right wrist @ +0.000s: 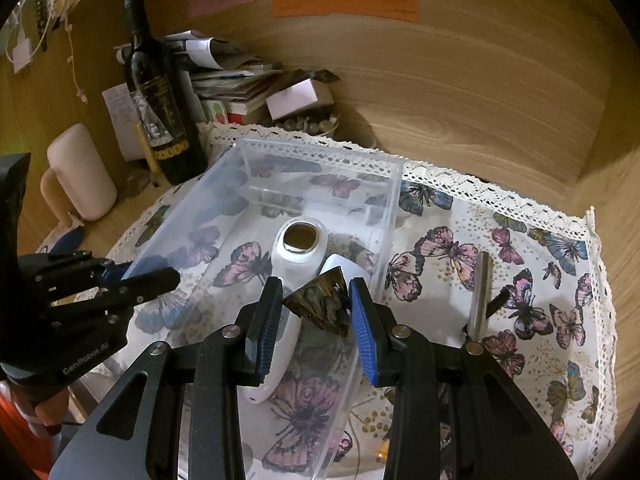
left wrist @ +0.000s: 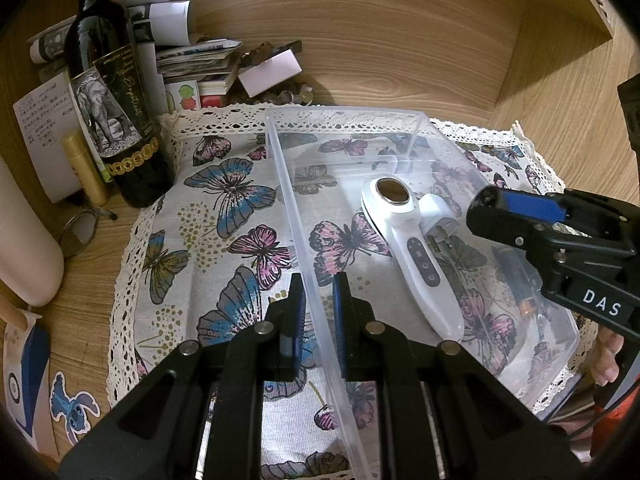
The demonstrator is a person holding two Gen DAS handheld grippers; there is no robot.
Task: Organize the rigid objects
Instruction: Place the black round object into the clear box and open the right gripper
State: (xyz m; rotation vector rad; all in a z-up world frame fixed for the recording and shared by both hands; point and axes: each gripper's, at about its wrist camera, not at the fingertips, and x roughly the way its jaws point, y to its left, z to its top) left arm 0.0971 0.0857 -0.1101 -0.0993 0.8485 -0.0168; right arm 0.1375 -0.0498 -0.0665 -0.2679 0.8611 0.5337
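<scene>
I am working on a wooden desk [right wrist: 500, 92] whose middle is covered by a butterfly-print cloth [left wrist: 224, 216] with a lace border, and on that cloth sits the clear plastic bin [left wrist: 348, 120] that I judge to be the place for the loose rigid items. I have my left gripper [left wrist: 319, 300] clamped shut on the bin's left wall near its front corner, one pad on each side of the thin plastic, which I take as a brace so the light bin does not slide while the other hand loads it. At the desk's back left corner stand a dark wine bottle [left wrist: 116, 120] and a heap of papers [left wrist: 192, 56], well apart from the work. Inside the bin a white handheld device [left wrist: 416, 240] with a round metal head lies slantwise, its handle toward the front. My right gripper [right wrist: 316, 312] hangs over the bin's right wall with its jaws partly closed on a dark triangular shell-patterned piece [right wrist: 320, 304], pinched by its two side corners so it stays flat between the pads; I judge it is about to go in beside the white device. A metal cylinder [right wrist: 480, 296] lies on the cloth just right of the bin, not yet sorted.
</scene>
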